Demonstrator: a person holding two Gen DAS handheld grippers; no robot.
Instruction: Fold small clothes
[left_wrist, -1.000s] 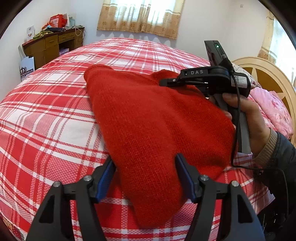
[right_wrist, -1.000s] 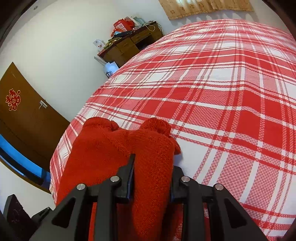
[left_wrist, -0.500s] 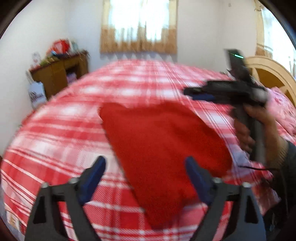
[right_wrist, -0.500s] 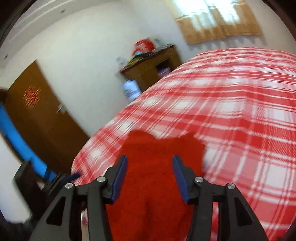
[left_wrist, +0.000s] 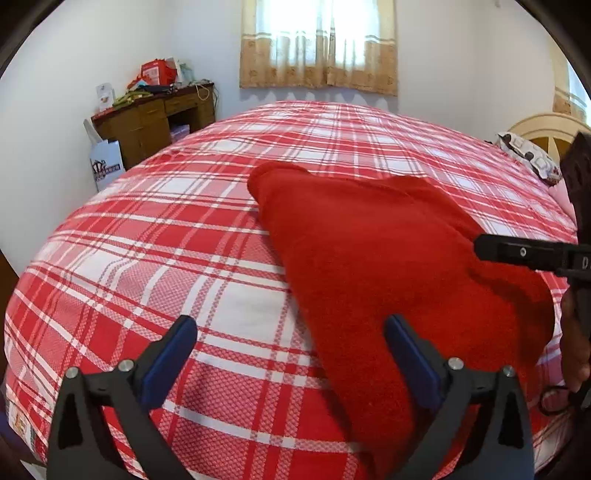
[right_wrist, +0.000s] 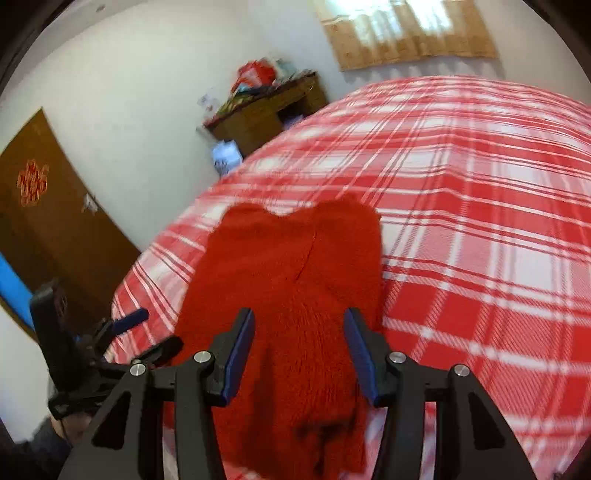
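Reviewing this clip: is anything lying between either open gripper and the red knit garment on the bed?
Nothing visible does. The red knit garment lies on the plaid bedspread with no other object on or beside it. The left gripper and right gripper both stand open just in front of it, holding nothing.

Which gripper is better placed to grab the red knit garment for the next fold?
Right. The right gripper is open with the red knit garment directly between its fingers, while the left gripper mostly faces the plaid bedspread.
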